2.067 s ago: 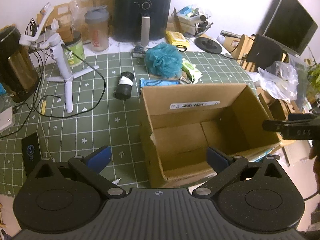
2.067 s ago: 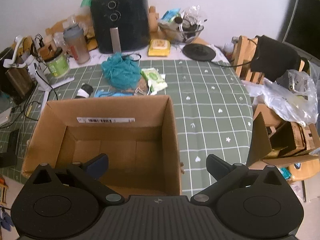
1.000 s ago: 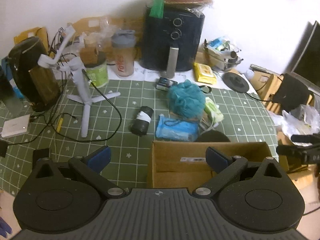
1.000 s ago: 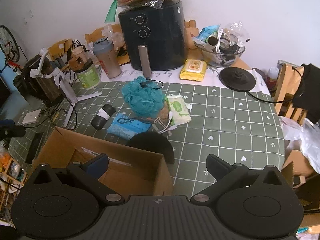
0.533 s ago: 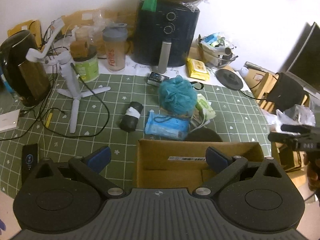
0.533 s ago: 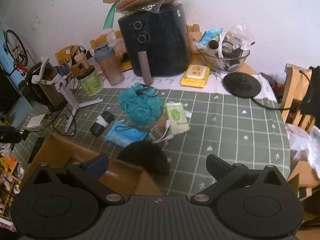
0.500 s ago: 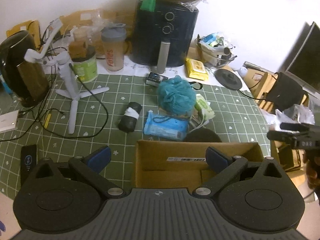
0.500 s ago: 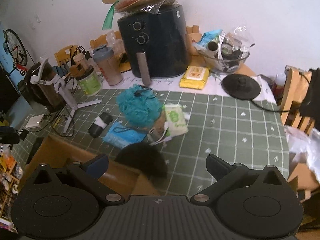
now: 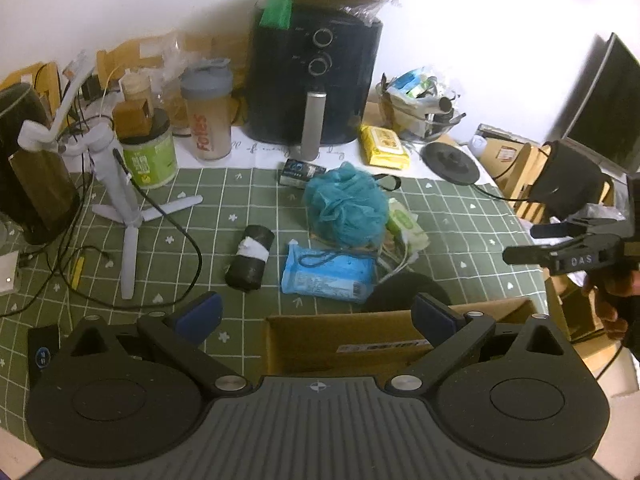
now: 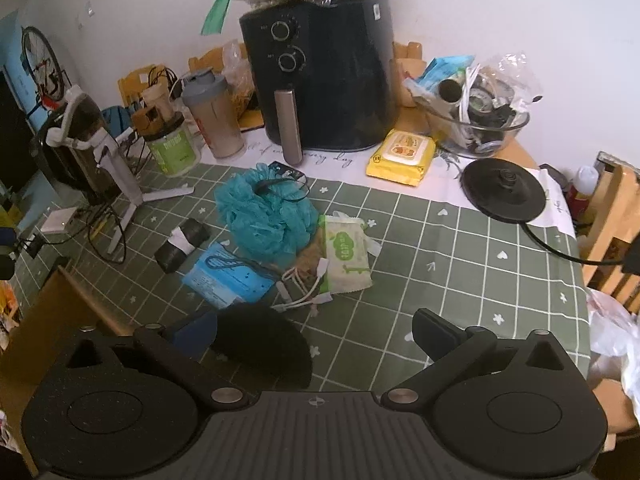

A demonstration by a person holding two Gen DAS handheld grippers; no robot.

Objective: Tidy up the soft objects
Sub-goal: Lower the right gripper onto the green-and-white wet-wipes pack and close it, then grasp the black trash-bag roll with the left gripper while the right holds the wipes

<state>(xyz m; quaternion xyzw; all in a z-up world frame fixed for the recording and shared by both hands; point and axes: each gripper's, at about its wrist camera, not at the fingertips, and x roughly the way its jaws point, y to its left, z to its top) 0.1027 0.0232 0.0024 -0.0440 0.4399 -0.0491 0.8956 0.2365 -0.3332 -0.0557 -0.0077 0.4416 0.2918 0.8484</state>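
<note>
A teal mesh bath sponge point(image 9: 344, 206) point(image 10: 266, 216) lies mid-table on the green checked cloth. In front of it are a blue wipes pack point(image 9: 326, 274) point(image 10: 226, 274), a green-white wipes pack point(image 9: 404, 224) point(image 10: 346, 254), a black roll point(image 9: 250, 262) point(image 10: 182, 244) and a flat black soft thing point(image 9: 406, 294) point(image 10: 266, 344). An open cardboard box point(image 9: 384, 340) point(image 10: 48, 320) stands nearest me. My left gripper point(image 9: 316, 318) hangs open above the box's far wall. My right gripper point(image 10: 316, 334) is open above the black soft thing; it also shows from the side point(image 9: 536, 242).
At the back stand a black air fryer point(image 9: 316, 84) point(image 10: 324, 76), a shaker bottle point(image 9: 208, 114), a green jar point(image 9: 148, 152), a white tripod point(image 9: 120, 200) with cables, a yellow wipes pack point(image 10: 404, 156), a glass bowl point(image 10: 476, 120) and a black kettle base point(image 10: 504, 190). A wooden chair point(image 10: 612, 208) stands right.
Both grippers rose and pulled back from over the box, so the box dropped low in both views. The right one then moved forward towards the pile. Both stayed open.
</note>
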